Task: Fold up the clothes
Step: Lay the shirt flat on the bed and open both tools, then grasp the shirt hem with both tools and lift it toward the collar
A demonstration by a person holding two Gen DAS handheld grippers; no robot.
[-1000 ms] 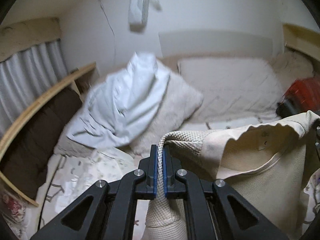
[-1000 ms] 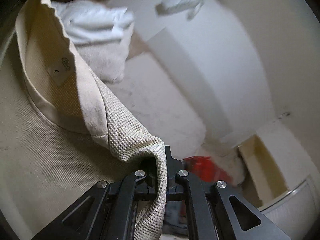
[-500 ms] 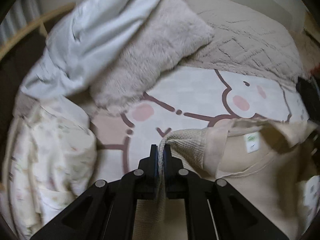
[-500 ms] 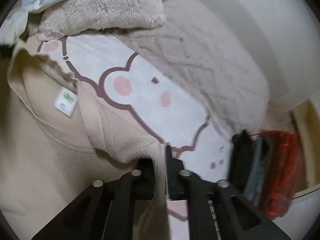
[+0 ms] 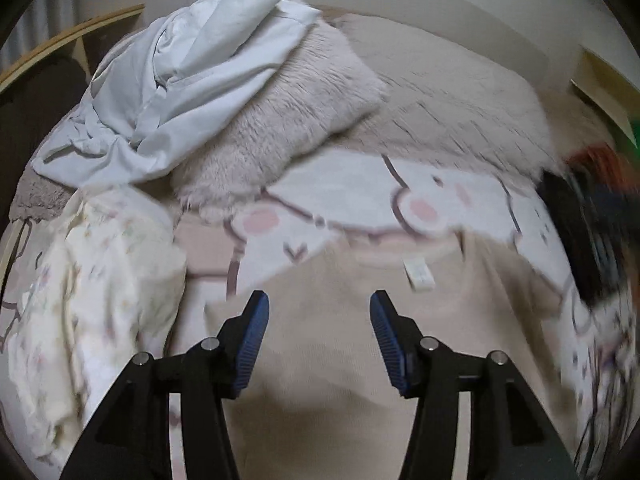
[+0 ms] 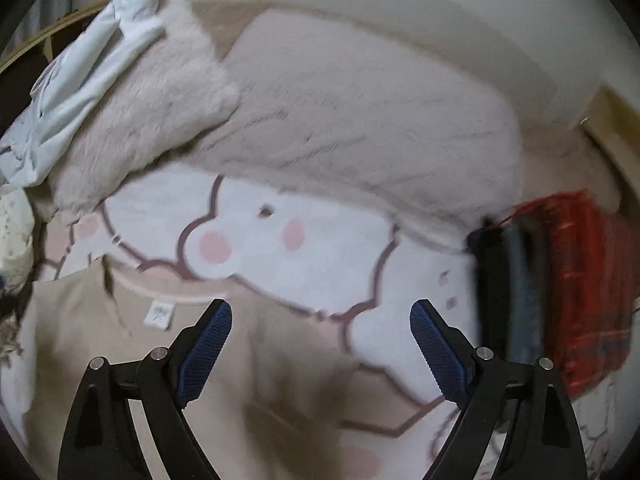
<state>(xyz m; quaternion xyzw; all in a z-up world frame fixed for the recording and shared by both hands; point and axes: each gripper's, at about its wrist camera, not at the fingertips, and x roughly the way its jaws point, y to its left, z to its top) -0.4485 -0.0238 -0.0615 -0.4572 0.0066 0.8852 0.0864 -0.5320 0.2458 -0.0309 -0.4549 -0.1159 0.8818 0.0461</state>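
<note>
A beige waffle-knit shirt [image 5: 320, 360] lies spread flat on the bed, collar and white neck label [image 5: 419, 276] at its far edge. My left gripper [image 5: 318, 316] is open and empty just above the shirt's left shoulder area. In the right wrist view the same shirt [image 6: 100, 360] lies at lower left with its label [image 6: 160, 312] showing. My right gripper [image 6: 320, 324] is open and empty above the shirt's right shoulder edge and the bed sheet [image 6: 300, 264].
A cartoon-print sheet [image 5: 440, 200] covers the bed. A furry pillow [image 5: 280, 120] with a pale blue garment [image 5: 192, 80] on it lies at the back left. A cream floral garment [image 5: 92, 300] is piled at left. Dark and red folded clothes [image 6: 560, 300] stand at right.
Both grippers were shut on the shirt's shoulders and lowered it onto the bed. Both have now opened and let go; the shirt lies flat.
</note>
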